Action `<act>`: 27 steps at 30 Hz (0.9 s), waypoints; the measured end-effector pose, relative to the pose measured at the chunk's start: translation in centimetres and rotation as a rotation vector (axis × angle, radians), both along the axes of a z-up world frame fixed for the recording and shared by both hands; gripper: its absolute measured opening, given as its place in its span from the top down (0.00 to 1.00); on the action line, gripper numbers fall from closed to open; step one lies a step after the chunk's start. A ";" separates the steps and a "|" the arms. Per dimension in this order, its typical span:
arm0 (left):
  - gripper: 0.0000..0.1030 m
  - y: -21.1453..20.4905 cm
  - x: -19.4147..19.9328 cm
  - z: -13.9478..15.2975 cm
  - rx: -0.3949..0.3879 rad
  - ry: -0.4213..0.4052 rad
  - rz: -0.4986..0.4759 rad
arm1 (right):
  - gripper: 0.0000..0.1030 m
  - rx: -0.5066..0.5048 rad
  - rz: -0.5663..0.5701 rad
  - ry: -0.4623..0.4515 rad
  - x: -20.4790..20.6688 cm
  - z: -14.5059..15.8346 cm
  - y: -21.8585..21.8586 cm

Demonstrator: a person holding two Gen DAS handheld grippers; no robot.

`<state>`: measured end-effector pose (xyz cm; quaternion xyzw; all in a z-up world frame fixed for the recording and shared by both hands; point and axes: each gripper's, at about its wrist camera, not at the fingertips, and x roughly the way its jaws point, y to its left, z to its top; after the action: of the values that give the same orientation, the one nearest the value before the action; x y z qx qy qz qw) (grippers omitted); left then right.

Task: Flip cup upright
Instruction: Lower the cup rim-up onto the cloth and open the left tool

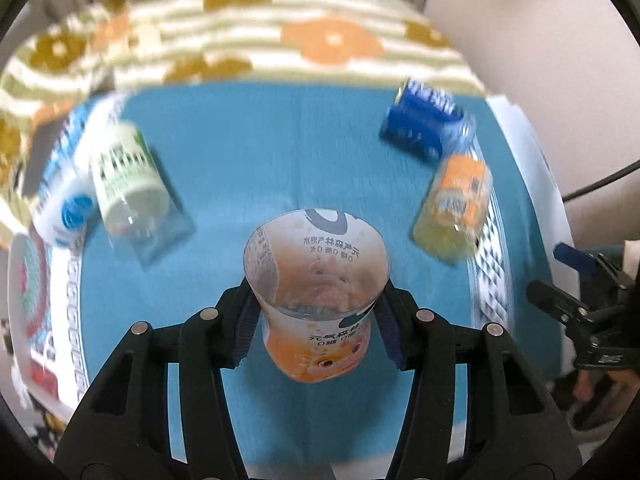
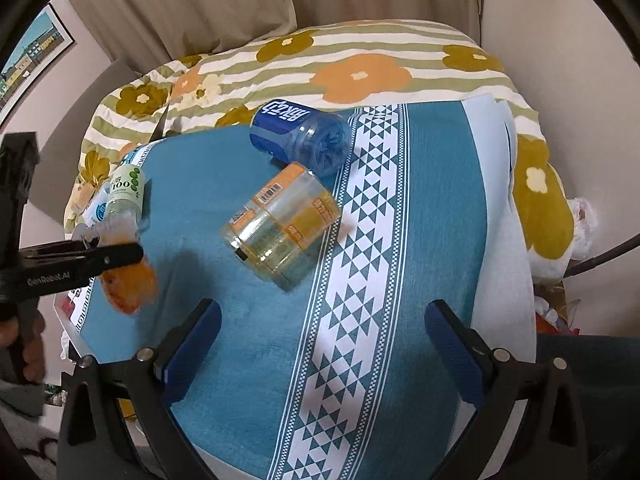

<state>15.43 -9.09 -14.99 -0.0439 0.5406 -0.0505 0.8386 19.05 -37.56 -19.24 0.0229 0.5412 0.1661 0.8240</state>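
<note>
Black left gripper (image 1: pixel 316 320) around plastic cup (image 1: pixel 316 280) (translucent)

The left gripper (image 2: pixel 86 258) bears "GenRobot.AI" in pale letters on its black side; the green-labelled cup (image 2: pixel 127 192) shows "100"; the orange cup (image 1: pixel 320 312) carries "元气森林" and "0糖"; the blue cup's (image 2: pixel 300 136) white script is unreadable.

— What does the left gripper (image 1: pixel 316 320) have?

— An orange-printed clear cup (image 1: pixel 316 300), clamped between the blue pads (image 1: pixel 386 328), its open mouth turned toward the far side, above the blue cloth (image 1: pixel 280 152).

— Anything else on the cloth?

— A green-labelled cup (image 1: pixel 128 176) lying at left, a blue one (image 1: pixel 424 120) and an orange one (image 1: pixel 456 208) lying at right — all blurred. The right gripper (image 1: pixel 576 304) shows at the right edge.
</note>
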 end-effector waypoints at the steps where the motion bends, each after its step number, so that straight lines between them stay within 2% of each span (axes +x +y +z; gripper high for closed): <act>1: 0.45 -0.2 -0.3 -0.3 0.003 -0.031 0.001 | 0.01 -0.003 0.002 -0.001 -0.1 -0.1 0.2; 4: 0.45 0.0 -0.9 -0.7 0.011 -0.158 0.007 | 0.01 -0.037 0.022 -0.012 -0.6 -0.3 0.8; 6: 0.45 -0.6 -0.8 -1.7 0.010 -0.207 0.009 | 0.01 -0.062 0.032 -0.021 -0.9 -0.5 1.1; 13: 0.45 -0.1 -2.0 -3.3 0.011 -0.285 0.038 | 0.01 -0.096 0.048 -0.044 -1.7 -1.2 1.5; 18: 0.45 0.1 -2.7 -3.7 -0.004 -0.291 0.050 | 0.01 -0.108 0.066 -0.052 -2.2 -1.4 2.2; 27: 0.44 0.1 -3.2 -3.6 0.015 -0.237 0.042 | 0.01 -0.109 0.084 -0.056 -2.8 -1.4 2.9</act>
<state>12.28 -9.04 -18.59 -0.0428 0.4369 -0.0337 0.8978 16.22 -34.62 -20.60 -0.0494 0.5267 0.1715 0.8311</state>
